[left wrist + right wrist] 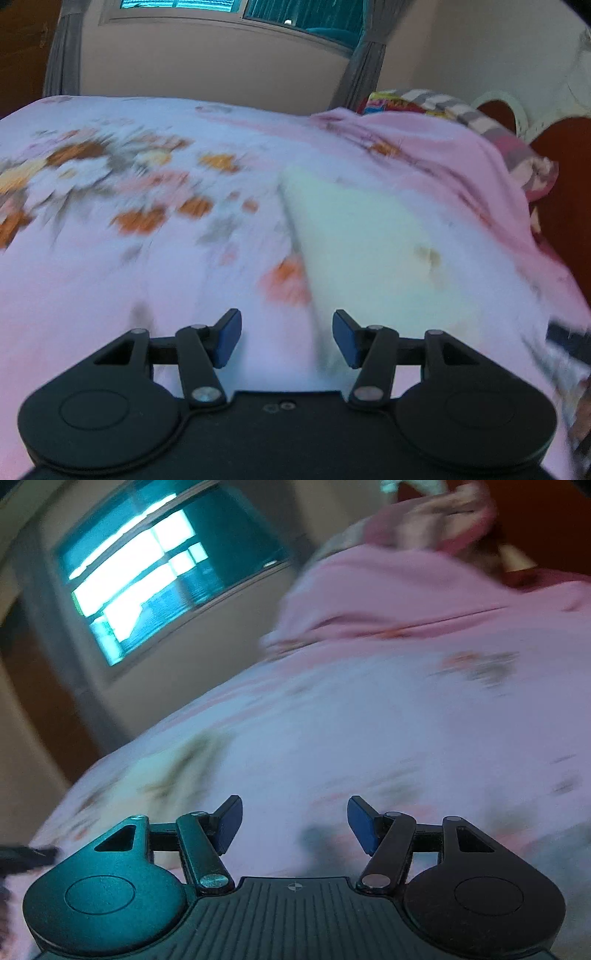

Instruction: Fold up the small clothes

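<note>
A small pale cream garment (373, 254) lies flat on the pink floral bedsheet (147, 266), just ahead and right of my left gripper (287, 338). The left gripper is open and empty, hovering above the garment's near left edge. In the right wrist view my right gripper (294, 823) is open and empty, tilted over the same bedsheet (369, 720). A pale patch of cloth (177, 771) shows to its left, too blurred to identify. Both views are motion-blurred.
A pink cover over a mound (443, 147) lies at the bed's far right with striped and colourful cloth (443, 103) behind it. A wall with a window (155, 576) and grey curtains (62, 55) stands beyond the bed. The red headboard (569, 206) is at right.
</note>
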